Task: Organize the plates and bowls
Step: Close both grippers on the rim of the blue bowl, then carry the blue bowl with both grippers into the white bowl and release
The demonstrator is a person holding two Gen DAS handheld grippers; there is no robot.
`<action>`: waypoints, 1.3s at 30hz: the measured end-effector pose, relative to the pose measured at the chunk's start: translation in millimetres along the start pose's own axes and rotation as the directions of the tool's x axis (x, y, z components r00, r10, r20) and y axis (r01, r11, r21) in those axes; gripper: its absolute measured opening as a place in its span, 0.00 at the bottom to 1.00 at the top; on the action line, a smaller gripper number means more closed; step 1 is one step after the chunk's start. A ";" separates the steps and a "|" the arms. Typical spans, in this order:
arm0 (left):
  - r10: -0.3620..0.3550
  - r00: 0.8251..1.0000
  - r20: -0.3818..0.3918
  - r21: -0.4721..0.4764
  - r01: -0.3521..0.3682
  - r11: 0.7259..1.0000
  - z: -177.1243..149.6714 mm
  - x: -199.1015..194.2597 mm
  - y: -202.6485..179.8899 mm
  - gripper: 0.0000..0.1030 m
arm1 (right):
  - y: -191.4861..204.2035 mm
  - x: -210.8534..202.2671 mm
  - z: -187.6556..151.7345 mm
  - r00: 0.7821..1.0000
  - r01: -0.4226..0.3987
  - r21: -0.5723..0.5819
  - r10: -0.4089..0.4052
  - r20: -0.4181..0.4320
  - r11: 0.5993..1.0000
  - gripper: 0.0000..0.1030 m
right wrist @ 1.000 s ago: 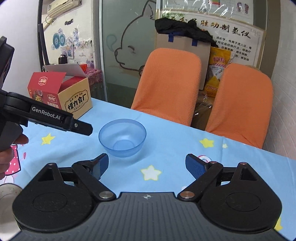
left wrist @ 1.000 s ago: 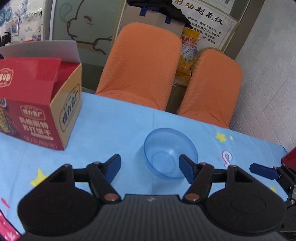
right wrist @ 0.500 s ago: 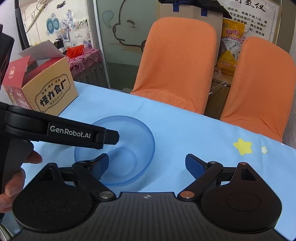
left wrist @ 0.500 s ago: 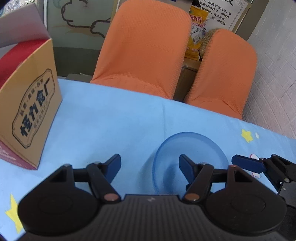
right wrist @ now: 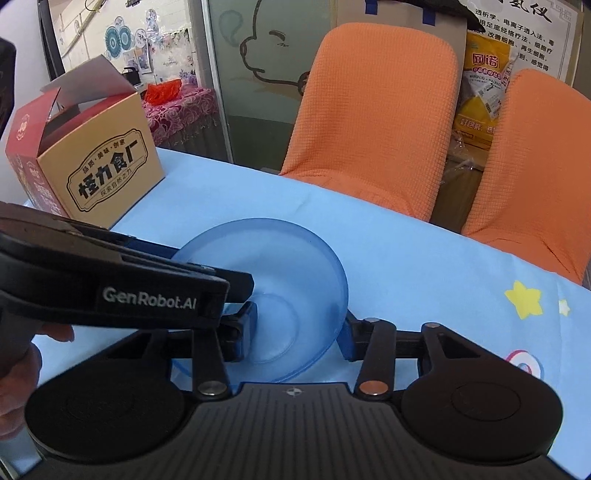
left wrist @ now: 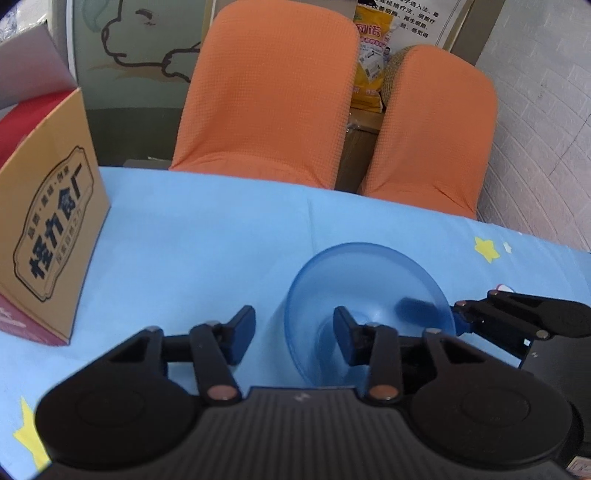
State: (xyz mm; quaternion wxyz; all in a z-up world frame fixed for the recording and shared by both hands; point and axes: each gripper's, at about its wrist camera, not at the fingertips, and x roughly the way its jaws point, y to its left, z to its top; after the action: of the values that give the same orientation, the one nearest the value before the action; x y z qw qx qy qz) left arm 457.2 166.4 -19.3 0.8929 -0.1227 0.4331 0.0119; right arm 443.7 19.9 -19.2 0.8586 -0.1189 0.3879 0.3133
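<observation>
The blue bowl (left wrist: pixel 369 291) is straddled at opposite rims by both hand-held grippers. The left hand-held gripper (left wrist: pixel 293 334) and right hand-held gripper (right wrist: pixel 297 330) are held spread; rim contact seemingly is lacking.

Small clinic or office back room, used for dining.
Suggested by the star-print tablecloth (right wrist: pixel 424 258), two orange-covered chairs (right wrist: pixel 376 122), printed wall notice (right wrist: pixel 524 22), frosted cartoon glass partition (right wrist: pixel 258 55), snack carton (right wrist: pixel 92 166).

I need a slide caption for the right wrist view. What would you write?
Both open grippers, right gripper and left gripper, straddle opposite rims of a translucent blue bowl.
</observation>
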 end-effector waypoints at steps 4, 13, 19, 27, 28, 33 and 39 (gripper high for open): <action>-0.008 1.000 -0.026 -0.015 0.008 1.000 -5.2 -6.1 -5.5 0.26 | 2.1 -0.5 -1.3 1.000 -0.009 0.020 0.009 0.000 1.000 0.63; -0.041 0.999 -0.033 -0.028 0.040 0.999 -28.2 -42.6 -21.2 0.26 | 11.4 -34.6 -16.8 1.000 -0.004 0.025 0.004 0.003 1.000 0.60; -0.080 0.997 -0.003 -0.010 0.080 0.997 -52.4 -83.4 -48.5 0.26 | 18.6 -74.0 -36.2 0.999 0.031 0.005 -0.031 0.023 1.000 0.61; -0.138 0.990 0.009 0.037 0.138 0.990 -105.8 -139.2 -97.8 0.26 | 24.1 -145.9 -77.2 0.995 0.095 0.009 -0.095 0.041 0.995 0.64; -0.145 0.989 0.005 0.042 0.144 0.989 -112.8 -144.6 -103.3 0.26 | 25.1 -156.0 -84.5 0.993 0.108 0.010 -0.108 0.043 0.994 0.64; -0.191 0.981 -0.011 0.087 0.191 0.978 -160.5 -178.8 -134.4 0.28 | 31.9 -198.7 -125.4 0.988 0.147 0.040 -0.148 0.037 0.988 0.66; -0.219 0.975 -0.047 0.106 0.223 0.969 -205.5 -196.0 -149.3 0.28 | 39.2 -230.8 -172.4 0.986 0.161 0.082 -0.164 0.027 0.984 0.67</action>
State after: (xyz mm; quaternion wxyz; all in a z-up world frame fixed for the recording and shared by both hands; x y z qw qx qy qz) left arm 195.6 -8.9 41.9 0.8863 -0.1206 0.4324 -0.1137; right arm 201.0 -129.8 37.6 0.8918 -0.1106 0.3744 0.2287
